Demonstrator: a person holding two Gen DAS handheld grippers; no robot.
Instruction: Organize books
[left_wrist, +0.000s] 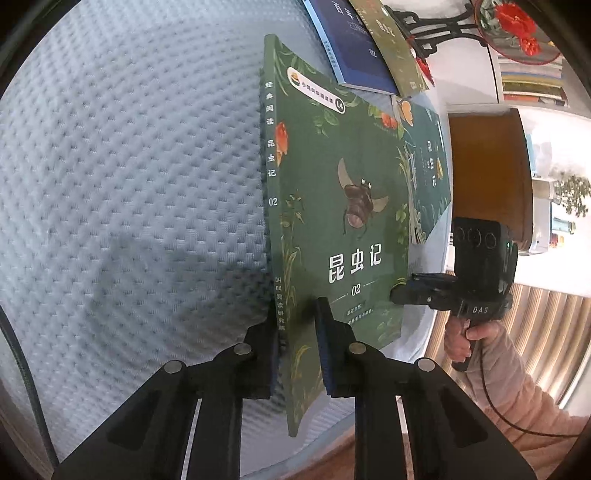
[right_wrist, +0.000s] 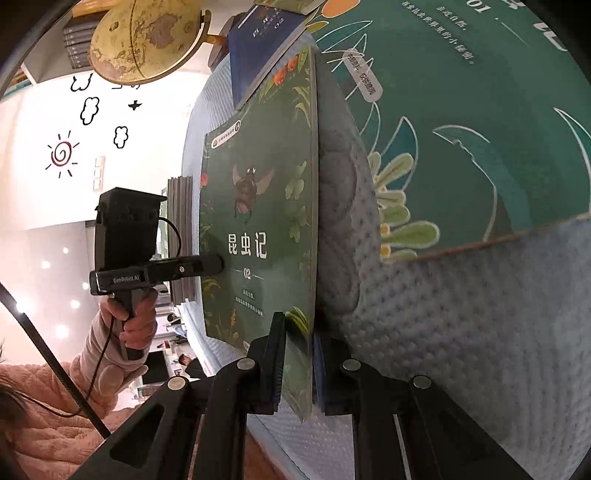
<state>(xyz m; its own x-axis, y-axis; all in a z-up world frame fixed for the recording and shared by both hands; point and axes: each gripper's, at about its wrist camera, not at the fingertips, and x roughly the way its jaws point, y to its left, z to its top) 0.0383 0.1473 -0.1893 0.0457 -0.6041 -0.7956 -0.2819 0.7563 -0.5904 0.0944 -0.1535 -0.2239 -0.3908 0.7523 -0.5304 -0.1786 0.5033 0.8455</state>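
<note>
Both grippers pinch the same green book, numbered 02 with a beetle on its cover.

Left wrist view: the left gripper (left_wrist: 297, 354) sits at the bottom centre, its blue-lined fingers (left_wrist: 325, 354) pressed on the green book (left_wrist: 332, 192) near the spine corner, one pad on the cover, the other behind. The book stands on edge, spine toward the left of the frame, over a quilted cloth (left_wrist: 129, 166) that fills the left half. At right centre the right gripper (left_wrist: 400, 291) clamps the book's far edge, held by a hand (left_wrist: 465, 339) in a pink sleeve. Behind the book, upper centre, lie a blue book (left_wrist: 351, 48), an olive book (left_wrist: 391, 48) and, to the right, a teal book (left_wrist: 430, 166).

Right wrist view: the right gripper (right_wrist: 299, 362) at bottom centre nips the green book (right_wrist: 258, 206) at its lower edge, a finger on each face. At left centre the left gripper (right_wrist: 218, 264) meets the cover, gripped by a hand (right_wrist: 136, 317). The teal book (right_wrist: 461, 122) fills the upper right, flat on the cloth (right_wrist: 461, 332). A globe (right_wrist: 144, 37) shows at upper left, the blue book (right_wrist: 258, 51) beside it.
</note>
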